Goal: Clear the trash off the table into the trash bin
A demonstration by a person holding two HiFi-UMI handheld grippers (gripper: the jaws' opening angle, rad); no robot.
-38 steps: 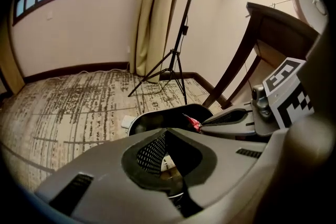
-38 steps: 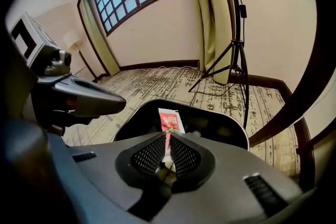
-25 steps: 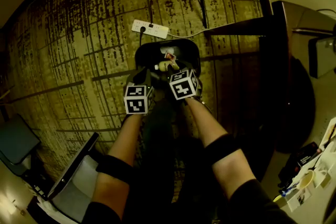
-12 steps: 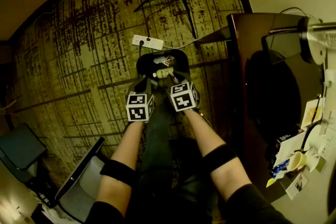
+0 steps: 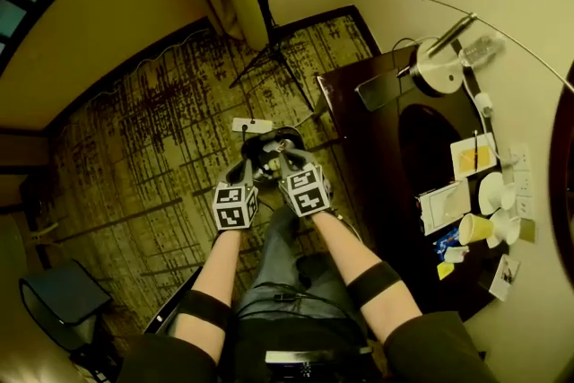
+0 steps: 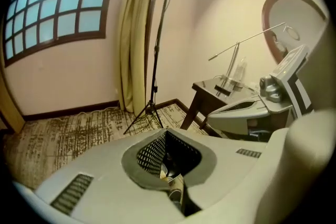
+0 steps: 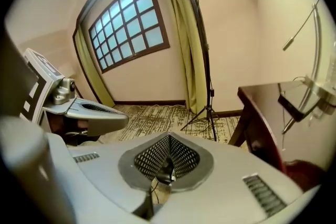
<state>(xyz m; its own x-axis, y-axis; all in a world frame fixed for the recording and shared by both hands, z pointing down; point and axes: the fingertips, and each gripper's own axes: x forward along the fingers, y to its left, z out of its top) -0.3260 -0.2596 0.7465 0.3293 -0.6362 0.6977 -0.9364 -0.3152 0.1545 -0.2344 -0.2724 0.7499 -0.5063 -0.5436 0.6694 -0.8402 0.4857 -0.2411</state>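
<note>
In the head view the small black trash bin (image 5: 289,137) stands on the carpet, far below and just beyond my two grippers. The left gripper (image 5: 243,166) and the right gripper (image 5: 286,160) hang side by side high over it, tips pointing down and forward. Both are shut with nothing between their jaws. The right gripper's jaws have just been closing, on nothing. The left gripper view (image 6: 168,157) and the right gripper view (image 7: 168,157) show closed jaws. On the dark table (image 5: 377,148) at the right lie a yellow paper cup (image 5: 473,229), cards and small wrappers.
A white power strip (image 5: 251,126) lies on the carpet behind the bin, and a tripod stand (image 5: 273,58) rises by the yellow curtain. A desk lamp (image 5: 439,67) stands on the table's far end. A dark chair (image 5: 58,300) sits at lower left.
Both grippers have risen well above the bin, which now looks much smaller. The view has swung to take in the table and the wall. The right gripper's jaws have closed.
</note>
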